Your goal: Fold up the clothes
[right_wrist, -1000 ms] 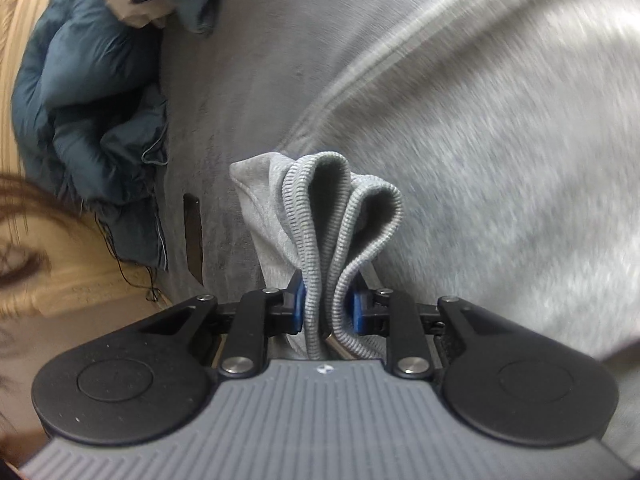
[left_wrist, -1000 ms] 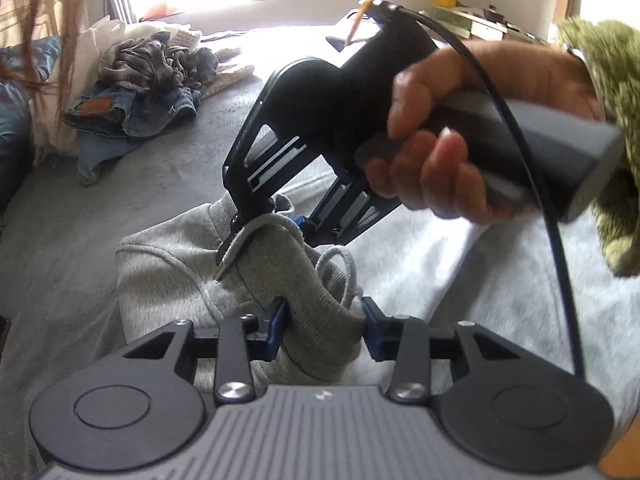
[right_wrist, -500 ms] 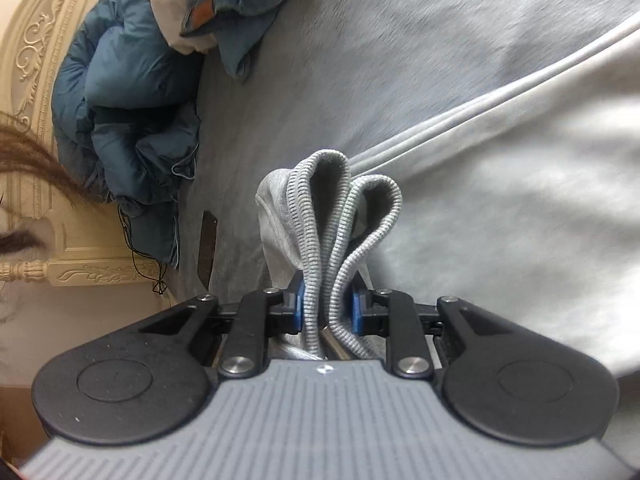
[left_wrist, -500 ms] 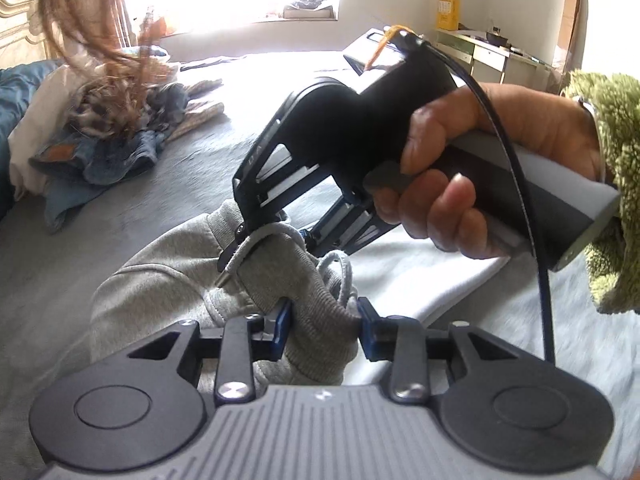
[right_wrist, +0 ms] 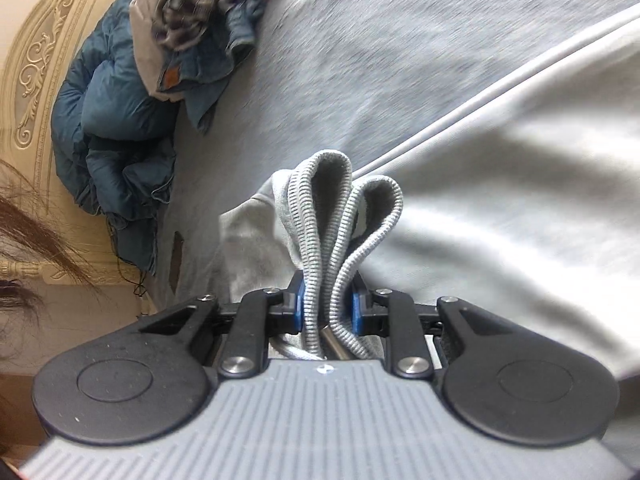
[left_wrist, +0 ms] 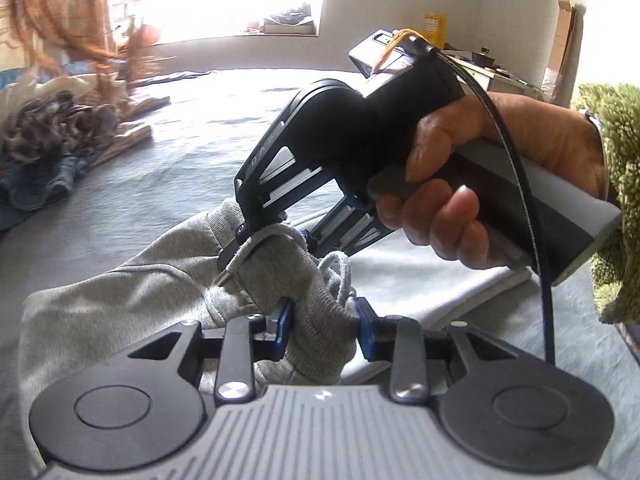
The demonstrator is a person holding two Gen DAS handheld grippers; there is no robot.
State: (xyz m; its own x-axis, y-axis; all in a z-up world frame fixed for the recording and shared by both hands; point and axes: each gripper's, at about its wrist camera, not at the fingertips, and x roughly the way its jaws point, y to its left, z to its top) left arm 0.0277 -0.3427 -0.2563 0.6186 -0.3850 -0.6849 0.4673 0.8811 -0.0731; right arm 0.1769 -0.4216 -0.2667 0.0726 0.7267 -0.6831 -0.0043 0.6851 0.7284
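Two tongs are both clamped on the same grey ribbed-hem sweatshirt [left_wrist: 120,300]. My left gripper [left_wrist: 324,330] has a thick bunch of the knit hem pinched between its blue pads, and the bundle fills the gap completely. My right gripper [right_wrist: 326,306] is clenched tight on two loops of the ribbed band, which stand up in folds just past its fingertips.

From the left wrist view, the right gripper [left_wrist: 264,240] sits just beyond my left fingertips, biting the same hem from above, with a white drawstring [left_wrist: 338,268] and its metal tip hanging beside it. The person's hand [left_wrist: 480,184] wraps the grey handle, a green fuzzy sleeve [left_wrist: 612,200] at the wrist. I can read the raised letters "DAS" on the side of that black frame; the rest is hidden.

The sweatshirt's body trails off to the left of my left tongs, lifted off the pale grey bedcover [left_wrist: 200,152]. Further left of the tongs, well apart, lies a heap of blue denim and patterned clothes [left_wrist: 48,148]. A yellow box [left_wrist: 435,28] stands far behind; its print is too small to read.

In the right wrist view, a dark blue quilted jacket [right_wrist: 108,140] lies left of the tongs, and the jeans there show a brown leather patch [right_wrist: 171,76], unreadable.
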